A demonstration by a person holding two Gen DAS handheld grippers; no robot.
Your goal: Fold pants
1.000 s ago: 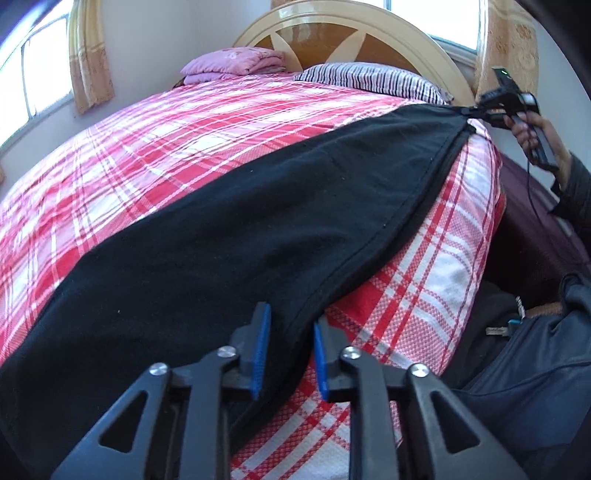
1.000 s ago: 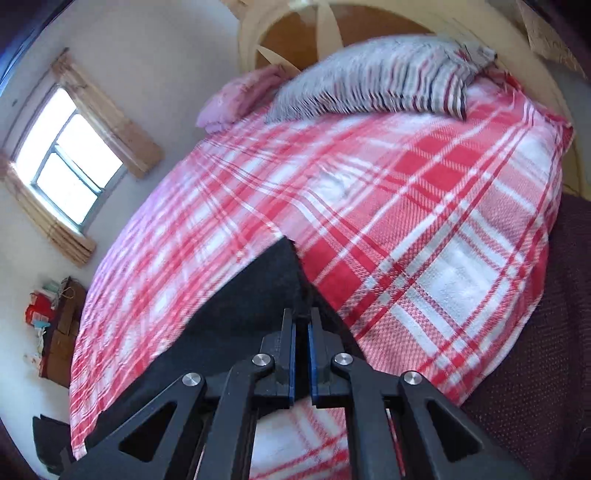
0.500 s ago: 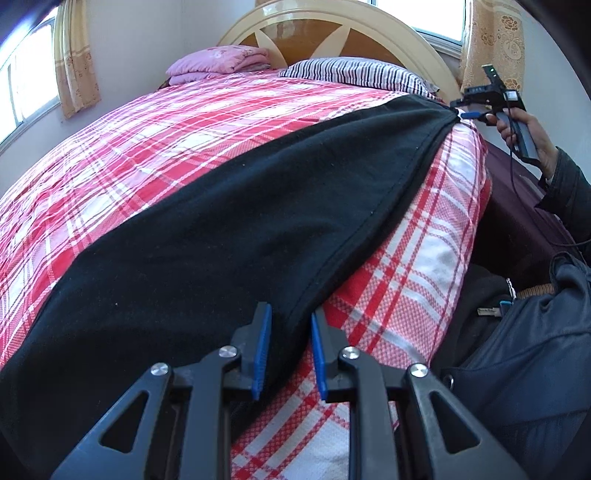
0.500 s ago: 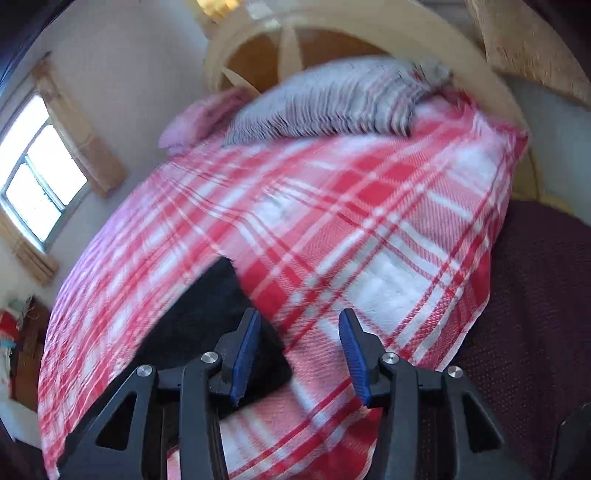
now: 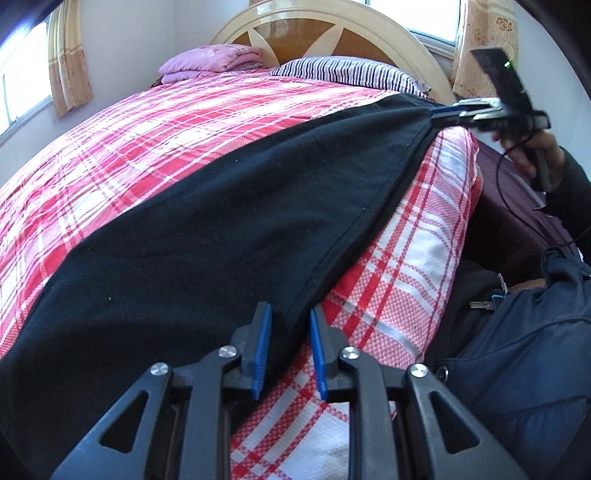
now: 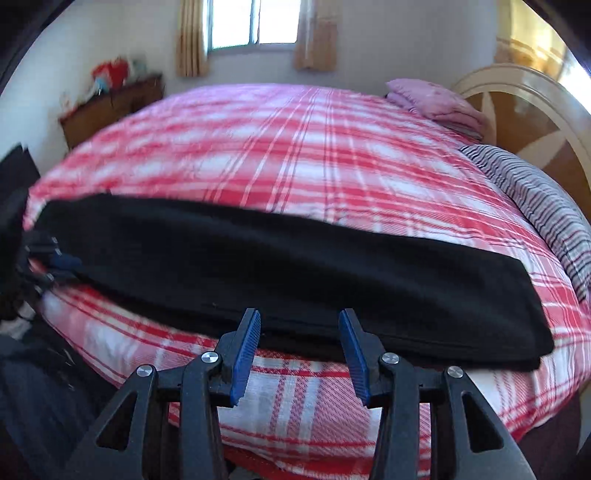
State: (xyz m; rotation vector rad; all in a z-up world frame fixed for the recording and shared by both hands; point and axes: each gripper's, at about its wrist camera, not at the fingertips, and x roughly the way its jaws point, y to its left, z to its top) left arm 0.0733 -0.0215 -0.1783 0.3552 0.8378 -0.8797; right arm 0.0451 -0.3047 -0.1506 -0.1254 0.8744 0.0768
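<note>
Black pants (image 5: 207,236) lie stretched along the near edge of a bed with a red and white plaid cover (image 5: 166,122). My left gripper (image 5: 288,350) has its jaws a little apart around the near edge of the pants. In the left wrist view my right gripper (image 5: 443,112) sits at the far end of the pants by the bed's side. In the right wrist view the right gripper (image 6: 299,350) is open and empty, just short of the pants' long edge (image 6: 295,280).
A striped pillow (image 5: 347,72) and a folded pink blanket (image 5: 210,61) lie by the wooden headboard (image 5: 332,33). A dark purple surface (image 5: 517,199) runs beside the bed. The person's dark jacket (image 5: 517,350) is at the right. A wooden cabinet (image 6: 110,107) stands by the far wall.
My right gripper has opened, let go of the pants' end, and swung to face along the pants' long edge. My left gripper's jaws have spread slightly.
</note>
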